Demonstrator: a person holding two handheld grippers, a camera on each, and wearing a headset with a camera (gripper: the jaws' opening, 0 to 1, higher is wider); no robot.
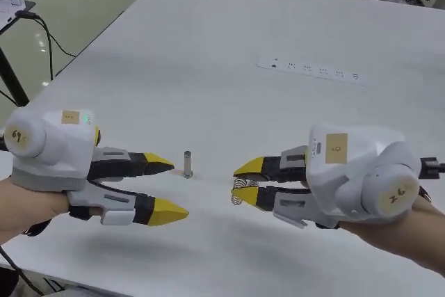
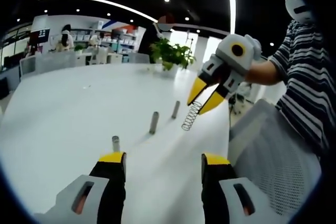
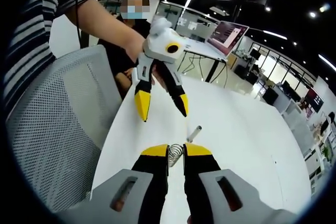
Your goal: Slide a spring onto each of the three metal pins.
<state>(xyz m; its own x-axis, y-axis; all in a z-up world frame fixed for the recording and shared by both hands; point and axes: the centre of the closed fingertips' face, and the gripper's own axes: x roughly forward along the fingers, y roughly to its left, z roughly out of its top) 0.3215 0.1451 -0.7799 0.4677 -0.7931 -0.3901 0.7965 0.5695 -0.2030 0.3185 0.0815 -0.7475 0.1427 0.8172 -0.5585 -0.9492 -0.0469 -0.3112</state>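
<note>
Spring (image 2: 191,116) is held at one end between the yellow tips of the right gripper (image 1: 248,182), whose jaws are nearly closed, the coil filling the narrow gap between them; the rest of the spring hangs slanting down from the tips toward the white table (image 1: 208,67), and I cannot tell whether its lower end touches the surface. In the left gripper view three metal pins stand upright in a row on the table: the first pin (image 2: 115,143) just ahead of that gripper's own jaws, the second pin (image 2: 154,122) farther along, the third pin (image 2: 175,109) farthest; the spring hangs just beside the third pin, apart from it; all three pins are bare. The left gripper (image 1: 177,189) is wide open and has hold of nothing; its tips point toward the right gripper, with a stretch of table between the two. Each gripper is gripped by a hand at the near edge of the table. A white power strip (image 1: 313,71) lies well apart on the far side of the table; a grey mesh chair (image 3: 58,129) stands beside the table, next to a person's striped sleeve (image 2: 307,77).
</note>
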